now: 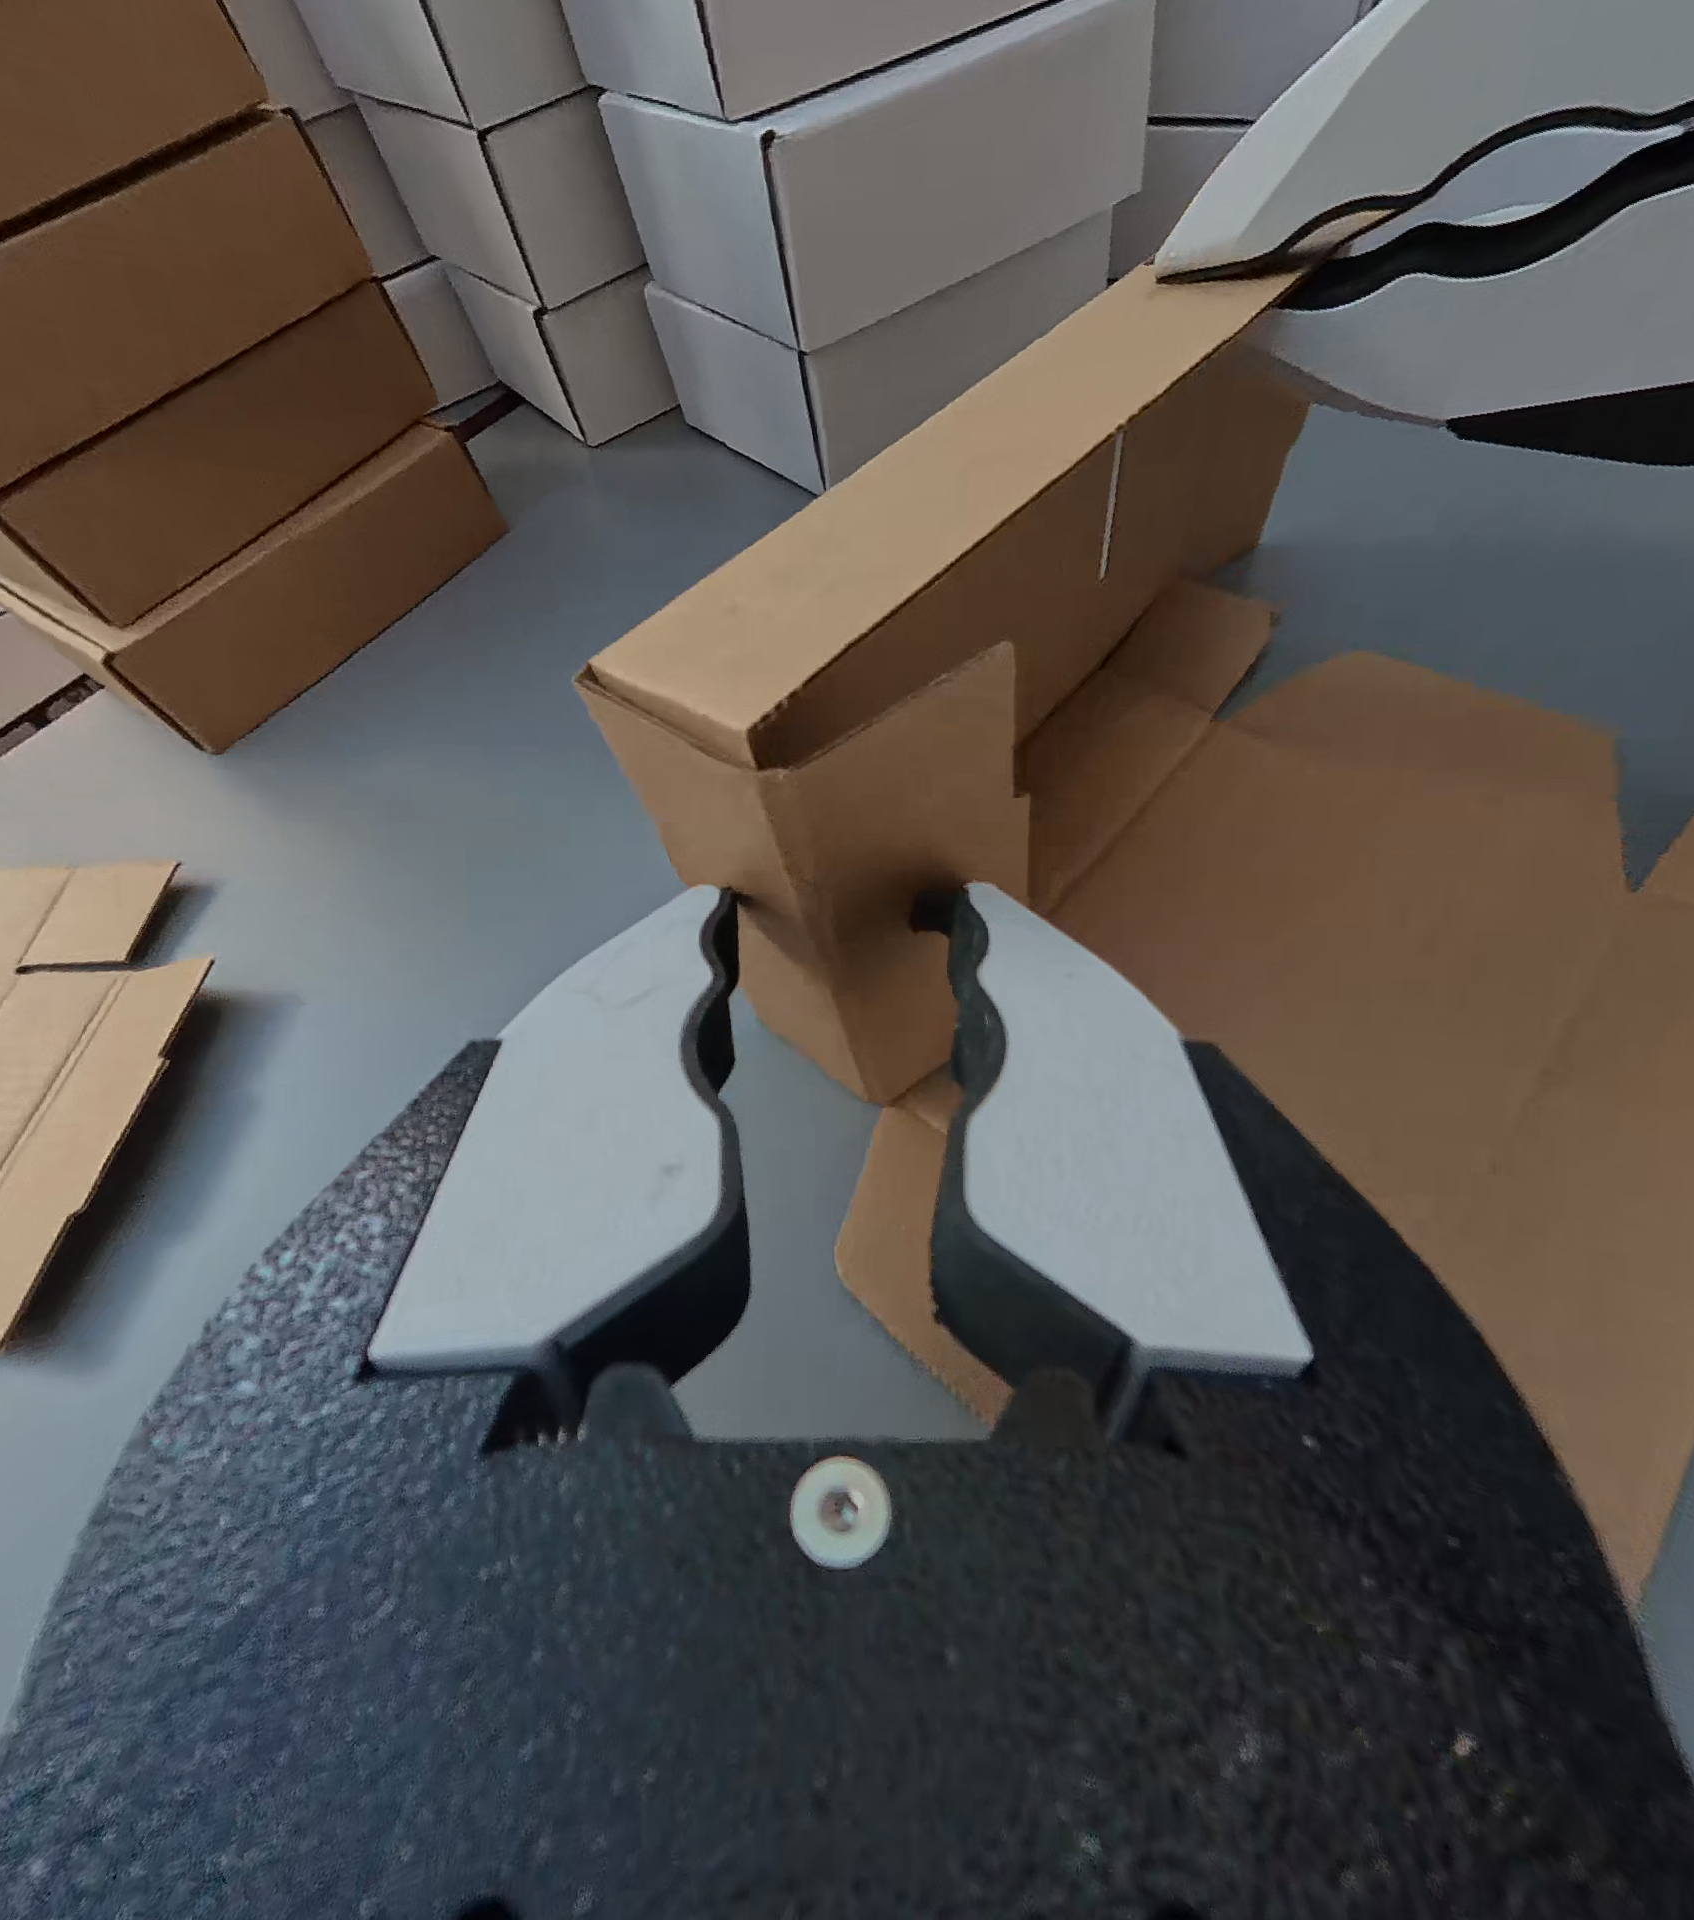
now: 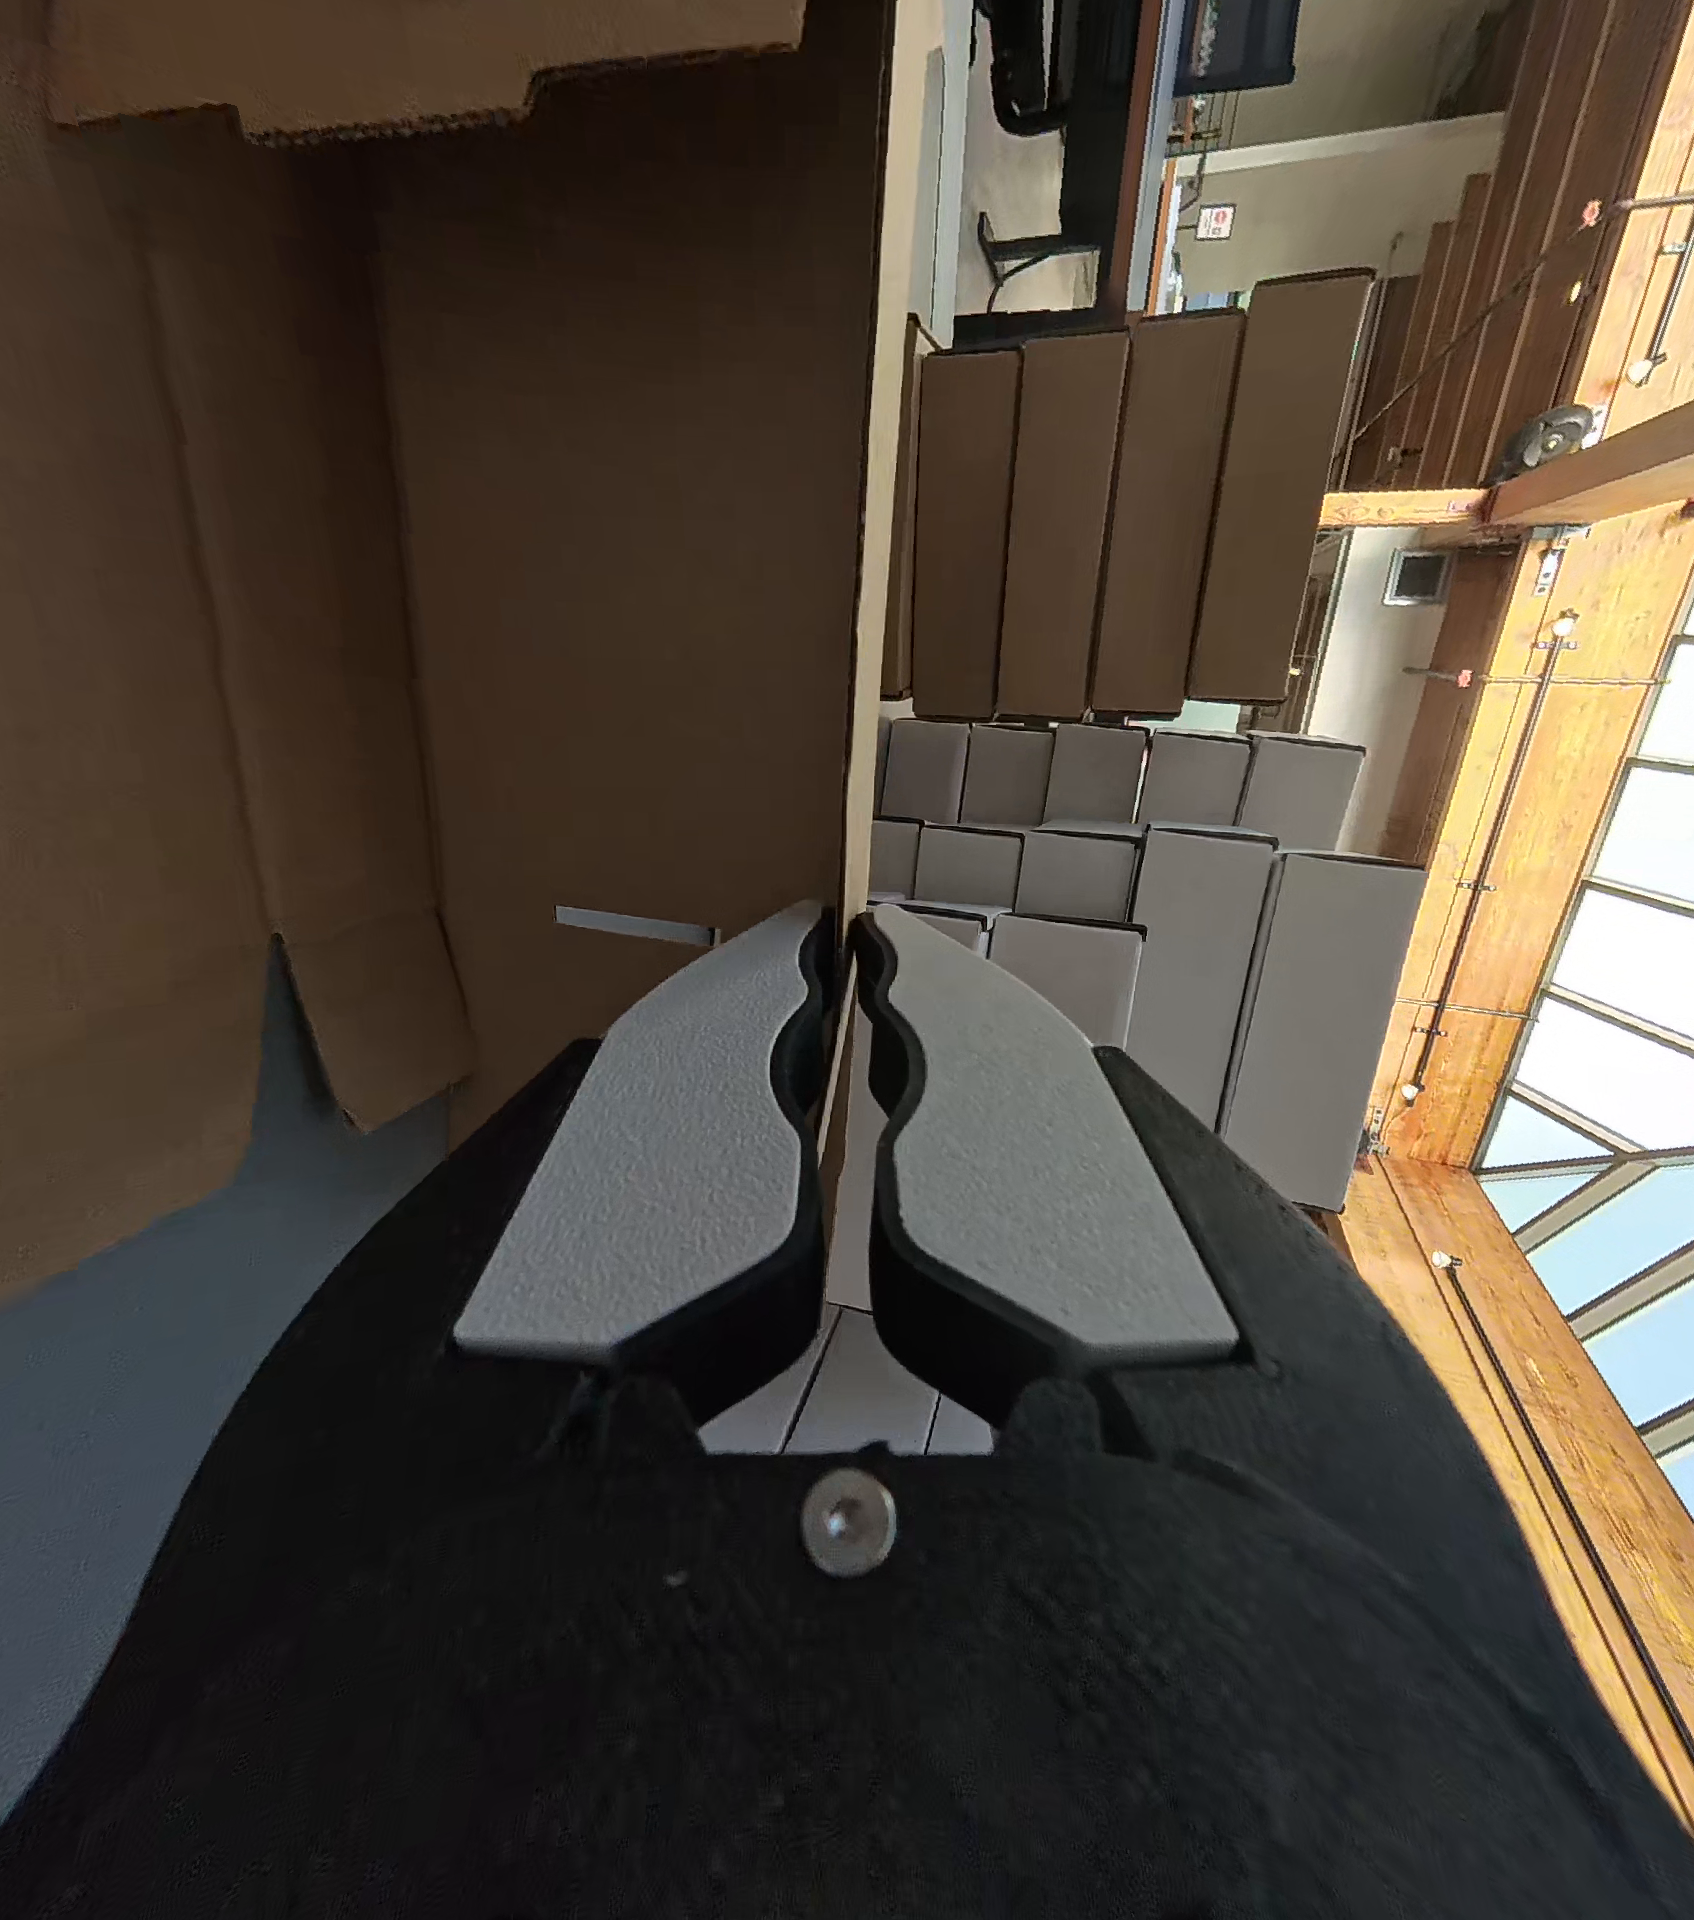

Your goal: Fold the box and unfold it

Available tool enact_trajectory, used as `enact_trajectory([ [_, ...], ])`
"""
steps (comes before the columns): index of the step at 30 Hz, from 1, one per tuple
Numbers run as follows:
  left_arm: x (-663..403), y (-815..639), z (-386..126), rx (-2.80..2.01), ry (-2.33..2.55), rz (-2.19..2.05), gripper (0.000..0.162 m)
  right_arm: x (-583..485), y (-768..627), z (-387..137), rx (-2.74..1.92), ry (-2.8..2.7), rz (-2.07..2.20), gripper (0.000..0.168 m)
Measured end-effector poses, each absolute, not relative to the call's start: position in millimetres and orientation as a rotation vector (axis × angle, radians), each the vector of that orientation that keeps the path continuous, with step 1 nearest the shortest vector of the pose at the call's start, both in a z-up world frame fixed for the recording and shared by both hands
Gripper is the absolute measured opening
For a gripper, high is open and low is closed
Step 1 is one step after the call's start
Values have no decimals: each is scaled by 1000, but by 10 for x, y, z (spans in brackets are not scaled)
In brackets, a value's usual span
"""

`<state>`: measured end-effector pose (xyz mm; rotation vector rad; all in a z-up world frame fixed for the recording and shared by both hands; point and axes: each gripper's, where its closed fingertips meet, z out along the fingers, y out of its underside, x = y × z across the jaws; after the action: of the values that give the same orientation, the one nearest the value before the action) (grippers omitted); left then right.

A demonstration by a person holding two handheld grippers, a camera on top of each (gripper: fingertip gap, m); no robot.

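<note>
A brown cardboard box (image 1: 926, 540) lies partly folded on the grey table (image 1: 407, 810). One long side wall stands upright and doubled over. The rest of the sheet (image 1: 1394, 935) lies flat to the right. My left gripper (image 1: 832, 904) is closed on the near end corner of the raised wall, with cardboard between its fingertips. My right gripper (image 1: 1227, 272) pinches the top edge of the wall at its far end. In the right wrist view the right gripper (image 2: 843, 925) is shut on the thin cardboard edge, and the box's inner face (image 2: 614, 520) fills the left.
Stacked brown boxes (image 1: 147, 364) stand at the back left and stacked white boxes (image 1: 874, 208) at the back. A flat cardboard blank (image 1: 12, 1091) lies at the left. Both stacks show again in the right wrist view, brown (image 2: 1113, 520) and white (image 2: 1186, 883).
</note>
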<state>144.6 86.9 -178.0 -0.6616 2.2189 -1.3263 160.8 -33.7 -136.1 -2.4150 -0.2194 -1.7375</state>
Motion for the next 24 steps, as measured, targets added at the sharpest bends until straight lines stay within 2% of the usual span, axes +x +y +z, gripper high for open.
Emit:
enact_trajectory([
  [7,1669,882,-1775,-770,2164,-1419,26,1532,-325,-1370,-2368,-312,-1848,2],
  [15,1896,879,-1784,-847,2127,-1350,18,1529,-312,-1364,-2314,-216,-1705,3],
  [21,1968,795,-1814,-849,2222,-1275,28,1574,-338,-1365,-2319,-218,-1700,4],
  [24,1999,787,-1826,-887,2259,-1213,27,1566,-338,-1368,-2324,-223,-1731,4],
])
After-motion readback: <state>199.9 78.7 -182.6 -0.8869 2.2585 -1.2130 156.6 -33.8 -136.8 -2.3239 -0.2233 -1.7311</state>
